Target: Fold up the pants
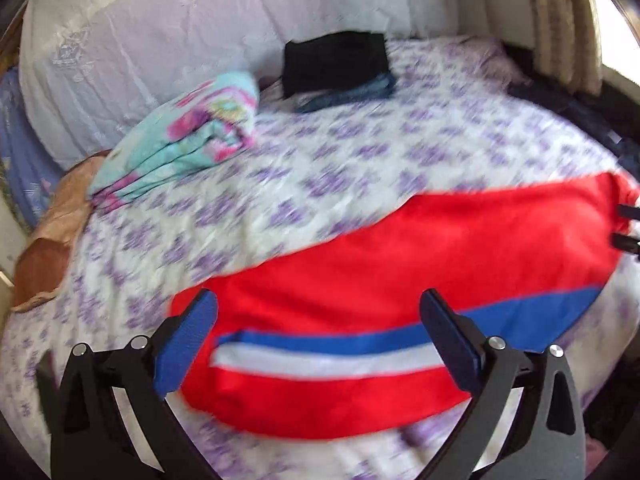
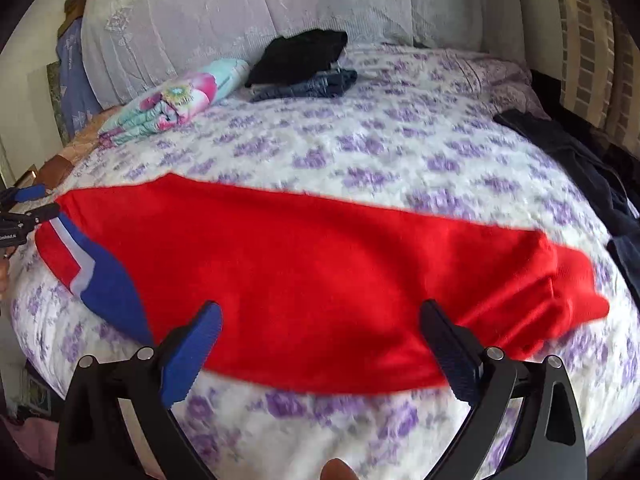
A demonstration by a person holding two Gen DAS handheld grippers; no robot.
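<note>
A: Start closest in. How many grippers, and how do the fingers stand?

B: Two. The left gripper (image 1: 318, 314) has its fingers spread wide apart, nothing between them, hovering over the striped end of the red pants (image 1: 400, 264). The right gripper (image 2: 320, 326) is the same: fingers wide apart, empty, above the plain red end of the garment.

A: And each shows up in the other's view?

B: Yes, at the frame edge, small. In the right wrist view the left gripper sits at the far left by the striped end; whether it touches cloth there I cannot tell.

A: Where do the pants lie?

B: One pair of red pants (image 2: 304, 272), stretched lengthwise across the near part of the bed (image 2: 400, 152), flat on the white cover with purple flowers. One blue and one white stripe run along the side.

A: Anything at the very bottom?

B: A fingertip (image 2: 338, 470) shows at the lower edge of the right wrist view.

A: Farther back?

B: To the right edge, one heap of dark clothing (image 2: 580, 168). Toward the back left, one folded turquoise cloth with pink flowers (image 2: 180, 98). Beside it, near the back middle, a stack of two: a black folded garment (image 2: 300, 56) resting on a blue denim garment (image 2: 316, 86).

A: And behind those?

B: One large white embroidered cover (image 2: 280, 4) over the pillows along the head of the bed, and a striped curtain (image 2: 584, 60) at the right.
</note>
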